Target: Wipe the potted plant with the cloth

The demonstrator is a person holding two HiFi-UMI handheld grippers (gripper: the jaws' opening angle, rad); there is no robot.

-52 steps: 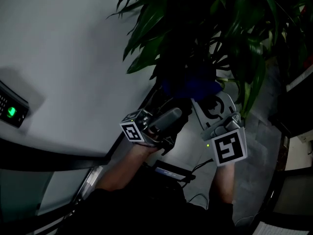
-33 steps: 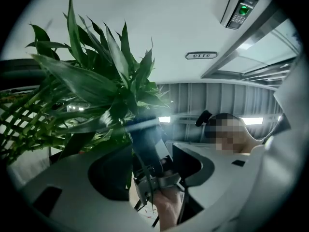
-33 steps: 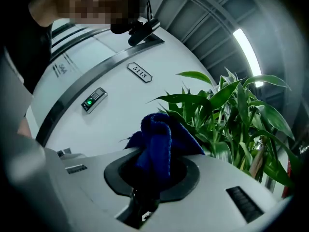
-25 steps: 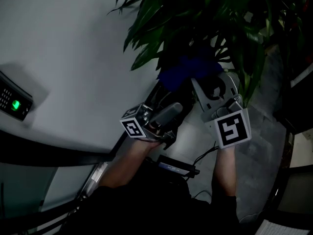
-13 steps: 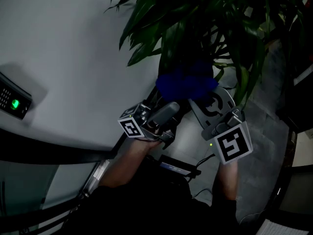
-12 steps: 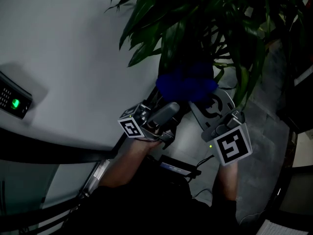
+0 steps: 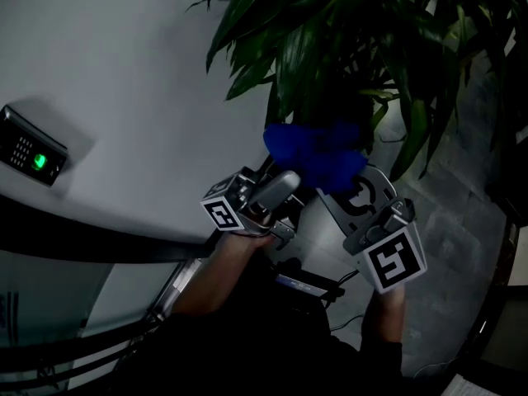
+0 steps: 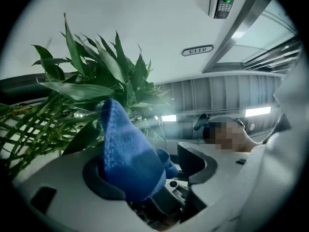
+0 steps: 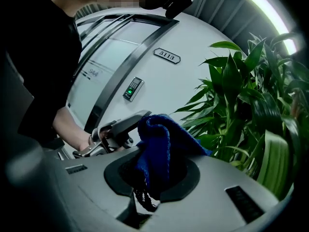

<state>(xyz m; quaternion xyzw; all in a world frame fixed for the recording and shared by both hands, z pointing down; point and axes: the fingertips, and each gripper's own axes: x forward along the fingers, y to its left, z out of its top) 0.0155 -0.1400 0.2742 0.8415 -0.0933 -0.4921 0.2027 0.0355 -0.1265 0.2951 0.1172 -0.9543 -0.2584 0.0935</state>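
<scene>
The potted plant (image 7: 346, 40) fills the top of the head view with long dark green leaves; it also shows as the plant (image 8: 96, 76) and the plant (image 9: 241, 95). A blue cloth (image 7: 318, 148) hangs just below the foliage. My right gripper (image 9: 154, 178) is shut on the cloth (image 9: 159, 139), which bunches up out of its pads. My left gripper (image 8: 154, 163) is beside it and its jaws have just been opening. The cloth (image 8: 128, 153) drapes over the left pad, with a gap to the right one. In the head view the left gripper (image 7: 285, 176) and right gripper (image 7: 346, 180) meet at the cloth.
A white wall (image 7: 124, 73) runs along the left with a keypad reader (image 7: 33, 159) showing a green light. A dark door frame (image 7: 82, 242) and glass panel lie below it. A number plate (image 9: 166, 56) is on the wall. A cable and a small device (image 7: 309, 285) lie on the tiled floor.
The right gripper has come down and back out of the leaves with the cloth. The left gripper has hardly moved. The head view has shifted slightly.
</scene>
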